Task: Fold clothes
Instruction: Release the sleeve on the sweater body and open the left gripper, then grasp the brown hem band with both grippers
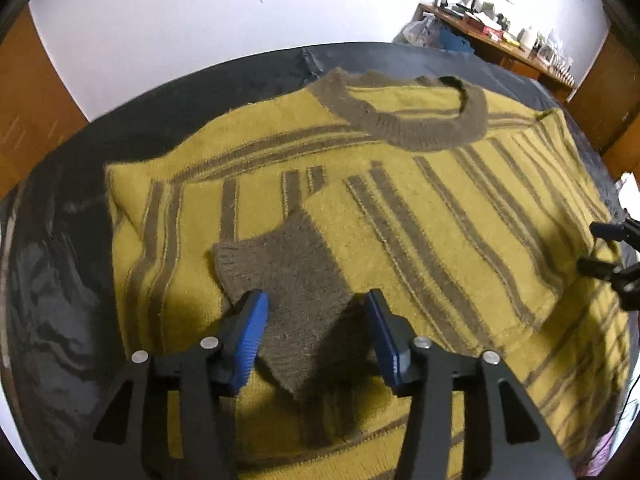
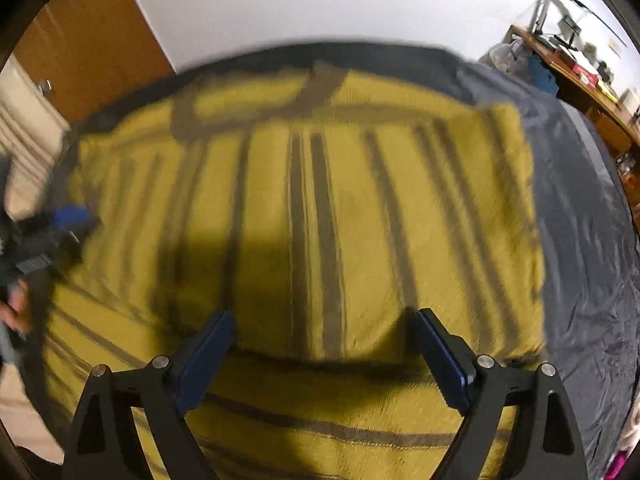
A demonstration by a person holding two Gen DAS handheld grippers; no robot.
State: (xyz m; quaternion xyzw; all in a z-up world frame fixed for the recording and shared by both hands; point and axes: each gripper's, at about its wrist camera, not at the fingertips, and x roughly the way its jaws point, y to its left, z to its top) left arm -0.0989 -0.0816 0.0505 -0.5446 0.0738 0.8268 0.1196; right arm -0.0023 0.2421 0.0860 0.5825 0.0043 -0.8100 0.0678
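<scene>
In the left wrist view the left gripper [image 1: 314, 306] hangs low over the sweater [image 1: 400, 216], its 2 blue-padded fingers [image 1: 250, 340] spread wide with nothing between them. Directly below the gap lies the brown ribbed cuff [image 1: 288, 280] of a sleeve folded across the sweater's front. The sweater is mustard yellow with brown stripes and lies flat on a dark sheet [image 1: 60, 280], its brown collar [image 1: 408, 124] at the far side. At the right edge of this view the right gripper [image 1: 612, 252] shows above the sweater's side.

In the blurred right wrist view the right gripper [image 2: 324, 336] also stands wide open and holds nothing, poised over a folded edge of the sweater [image 2: 320, 208]. The left gripper [image 2: 52, 236] appears at the far left. Farther off, a cluttered wooden desk [image 1: 500, 44] stands against a white wall [image 1: 200, 20].
</scene>
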